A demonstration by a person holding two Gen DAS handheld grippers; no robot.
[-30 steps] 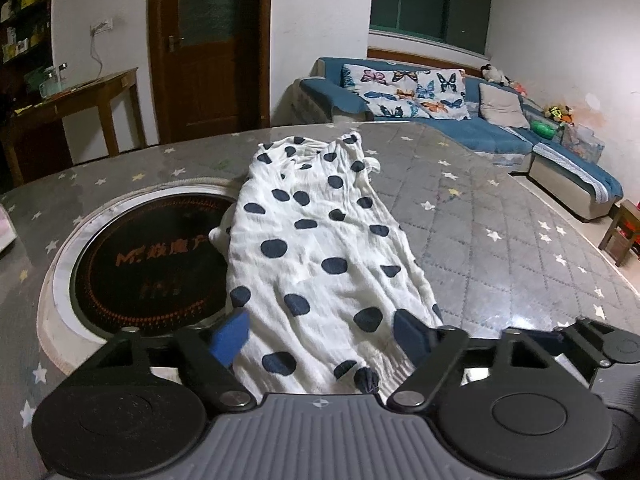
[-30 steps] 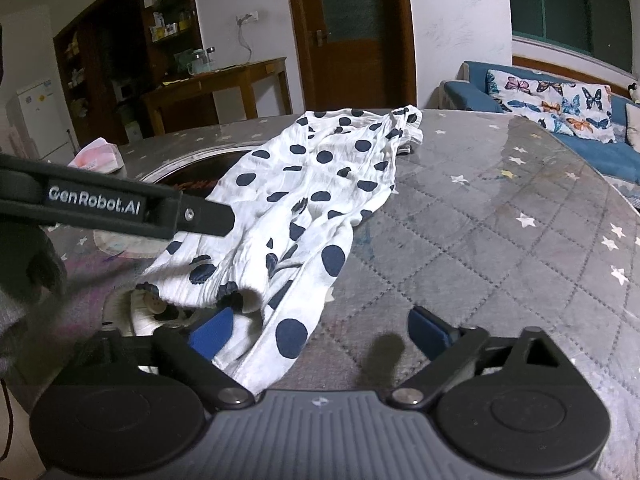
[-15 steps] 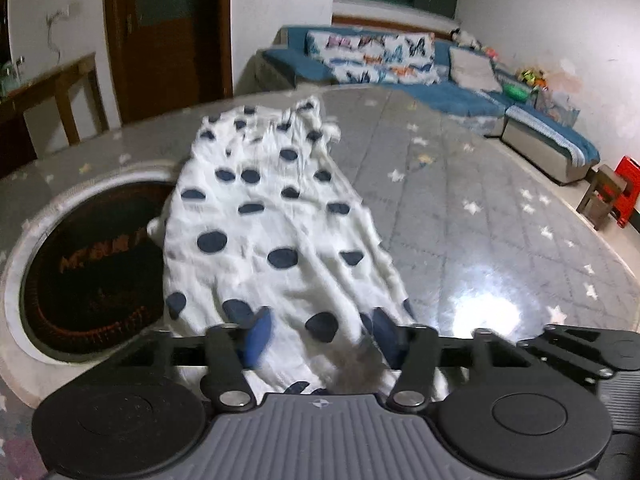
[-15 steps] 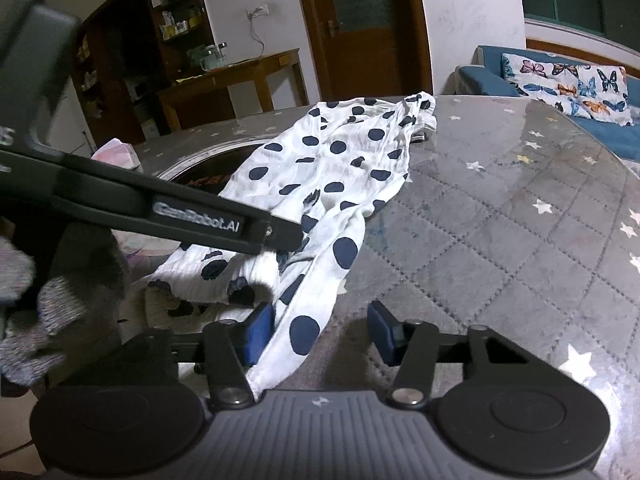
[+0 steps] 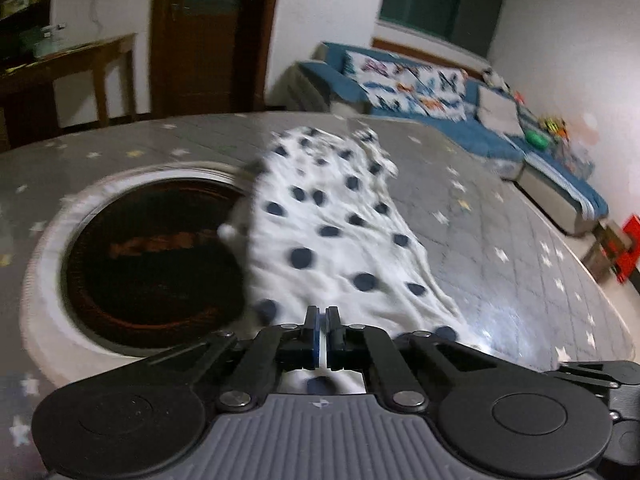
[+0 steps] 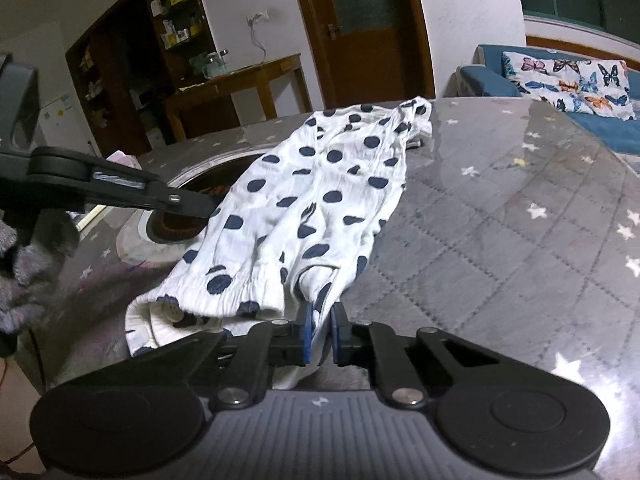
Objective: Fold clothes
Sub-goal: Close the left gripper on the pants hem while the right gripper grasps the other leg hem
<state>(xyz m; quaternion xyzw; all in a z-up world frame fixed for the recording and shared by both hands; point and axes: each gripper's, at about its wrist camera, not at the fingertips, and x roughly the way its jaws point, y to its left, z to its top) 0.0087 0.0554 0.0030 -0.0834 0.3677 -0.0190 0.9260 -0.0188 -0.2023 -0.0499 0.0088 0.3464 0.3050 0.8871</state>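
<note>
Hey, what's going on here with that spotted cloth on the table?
A person holds a gripper in each hand, folding a white polka-dot garment on a grey star-patterned table. The left gripper and the right gripper each have their jaws shut on the garment's near edge. The far end lies flat, beside a round inset cooktop.

My left wrist camera sits low behind the left gripper point(image 5: 323, 316), looking forward and down across the grey star-patterned round table point(image 5: 500, 280) toward the blue sofa point(image 5: 460, 120). My right wrist camera looks likewise over the right gripper point(image 6: 320, 316), angled toward the brown wooden door point(image 6: 360, 32). Both views share the white navy-dotted garment point(image 5: 332, 240), close below each lens, and the dark round inset point(image 5: 152, 256).
</note>
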